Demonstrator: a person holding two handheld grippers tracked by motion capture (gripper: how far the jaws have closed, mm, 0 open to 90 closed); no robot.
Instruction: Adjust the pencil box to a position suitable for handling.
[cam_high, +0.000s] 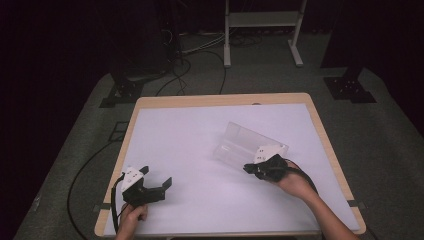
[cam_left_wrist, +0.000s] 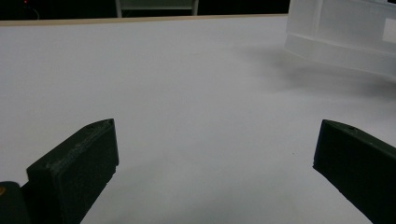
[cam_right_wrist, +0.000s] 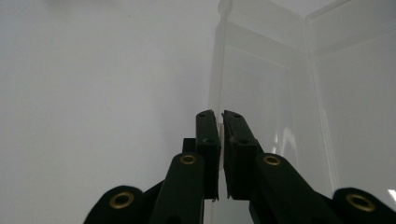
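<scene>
Open tabletop left of clear box

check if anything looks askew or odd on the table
The clear plastic rectangular box sits skewed to the white-covered table's edges, tipped up on one side. The right tongs are shut on its thin wall.

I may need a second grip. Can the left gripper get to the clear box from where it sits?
Probably yes. The left gripper is open, and bare white table lies between it and the clear box. The right gripper is shut on the box's near wall, so go for the left end.
</scene>
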